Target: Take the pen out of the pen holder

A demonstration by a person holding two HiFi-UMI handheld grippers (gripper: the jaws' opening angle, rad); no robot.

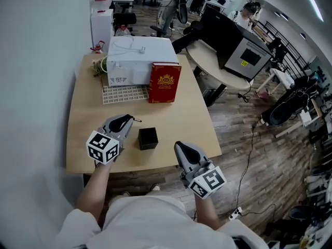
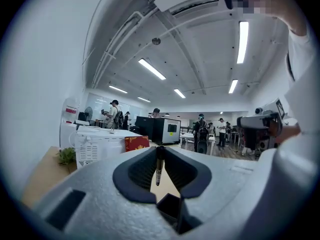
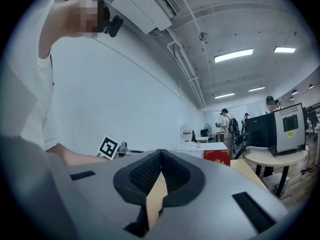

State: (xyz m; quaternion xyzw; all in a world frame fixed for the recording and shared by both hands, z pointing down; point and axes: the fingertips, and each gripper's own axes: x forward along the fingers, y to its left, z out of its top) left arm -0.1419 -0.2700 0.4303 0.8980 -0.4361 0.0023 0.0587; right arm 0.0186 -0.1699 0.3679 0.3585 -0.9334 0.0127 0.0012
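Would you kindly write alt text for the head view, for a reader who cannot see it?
From above, the left gripper clamps a dark pen beside a black square pen holder on a wooden table. The right gripper, shut and empty, is at the table's near edge; a red book and white appliance stand at the far side.

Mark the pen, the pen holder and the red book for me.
pen (image 2: 158, 168), left gripper view, middle of its barrel.
pen holder (image 1: 148, 144), head view, its near wall.
red book (image 1: 165, 82), head view, front cover.
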